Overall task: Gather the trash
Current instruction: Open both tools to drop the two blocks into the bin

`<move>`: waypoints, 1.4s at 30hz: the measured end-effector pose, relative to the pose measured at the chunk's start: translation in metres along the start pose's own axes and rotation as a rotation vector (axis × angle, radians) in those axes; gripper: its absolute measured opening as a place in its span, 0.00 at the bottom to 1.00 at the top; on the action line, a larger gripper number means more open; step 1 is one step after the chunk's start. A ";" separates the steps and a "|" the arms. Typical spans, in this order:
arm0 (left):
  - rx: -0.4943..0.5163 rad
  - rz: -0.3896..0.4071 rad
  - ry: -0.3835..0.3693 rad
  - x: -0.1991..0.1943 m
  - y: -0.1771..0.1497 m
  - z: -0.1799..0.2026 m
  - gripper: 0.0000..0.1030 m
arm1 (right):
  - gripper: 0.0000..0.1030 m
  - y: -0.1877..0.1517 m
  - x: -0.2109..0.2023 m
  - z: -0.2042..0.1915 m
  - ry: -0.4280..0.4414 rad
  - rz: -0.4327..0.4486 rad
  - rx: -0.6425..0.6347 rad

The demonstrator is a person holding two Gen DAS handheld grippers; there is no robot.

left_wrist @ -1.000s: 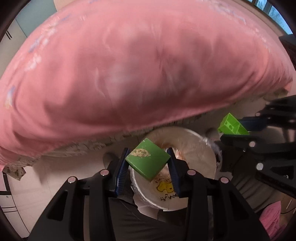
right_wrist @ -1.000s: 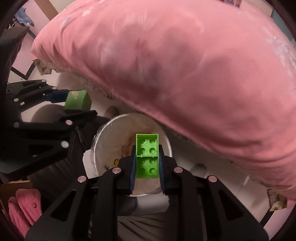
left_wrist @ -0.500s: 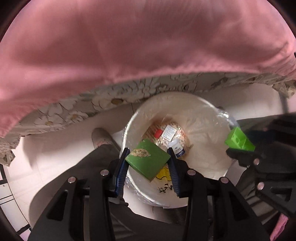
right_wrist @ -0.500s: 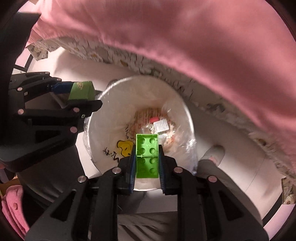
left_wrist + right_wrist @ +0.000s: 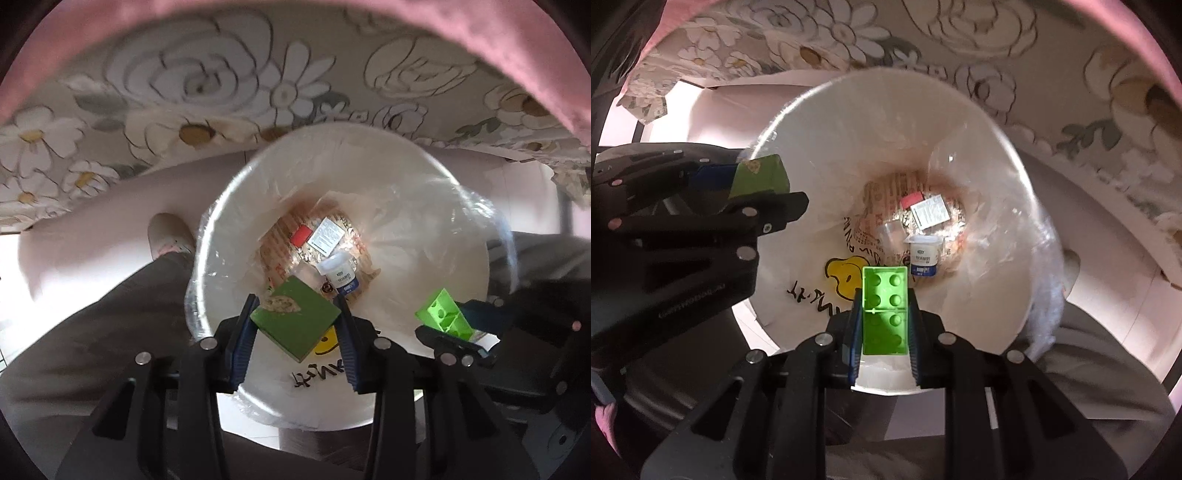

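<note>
A white trash bin (image 5: 424, 206) lined with a clear bag stands on the floor below both grippers. Inside lie a yogurt cup (image 5: 341, 275), a red piece and printed wrappers. My left gripper (image 5: 295, 325) is shut on a flat dark-green block (image 5: 299, 325) with a pale smear, hanging over the bin's near rim. My right gripper (image 5: 884, 317) is shut on a bright green studded brick (image 5: 885, 302), also over the bin (image 5: 849, 122). Each gripper shows in the other's view: the right one (image 5: 448, 321) with its brick, the left one (image 5: 753, 181) with its block.
A floral bedsheet (image 5: 221, 81) under a pink cover (image 5: 535, 55) overhangs just behind the bin. A person's dark trouser legs (image 5: 110, 314) and a shoe (image 5: 166, 232) flank the bin on the pale floor.
Both grippers have sunk toward the bin with their green pieces held; the bin now fills the views and the pink cover has slid up to the top edge.
</note>
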State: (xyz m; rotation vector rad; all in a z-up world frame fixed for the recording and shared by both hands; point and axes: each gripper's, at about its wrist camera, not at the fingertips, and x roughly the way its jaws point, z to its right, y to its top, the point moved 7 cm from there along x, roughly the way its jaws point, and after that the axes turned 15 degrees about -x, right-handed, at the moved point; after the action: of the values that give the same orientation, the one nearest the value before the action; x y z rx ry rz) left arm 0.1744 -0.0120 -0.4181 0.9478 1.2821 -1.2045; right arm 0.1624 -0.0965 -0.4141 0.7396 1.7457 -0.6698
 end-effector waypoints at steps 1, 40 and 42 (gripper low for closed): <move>-0.002 -0.004 0.002 0.003 -0.001 0.000 0.42 | 0.22 -0.001 0.004 0.002 0.005 -0.004 0.010; -0.062 -0.076 -0.016 0.035 -0.006 -0.001 0.50 | 0.33 -0.006 0.031 0.008 0.006 -0.034 0.049; -0.049 -0.068 -0.017 0.030 -0.007 0.000 0.50 | 0.33 -0.006 0.026 0.006 0.002 -0.030 0.039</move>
State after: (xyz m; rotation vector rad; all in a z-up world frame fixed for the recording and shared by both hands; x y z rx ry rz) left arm 0.1649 -0.0172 -0.4466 0.8630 1.3342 -1.2252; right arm 0.1552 -0.1014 -0.4402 0.7428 1.7526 -0.7257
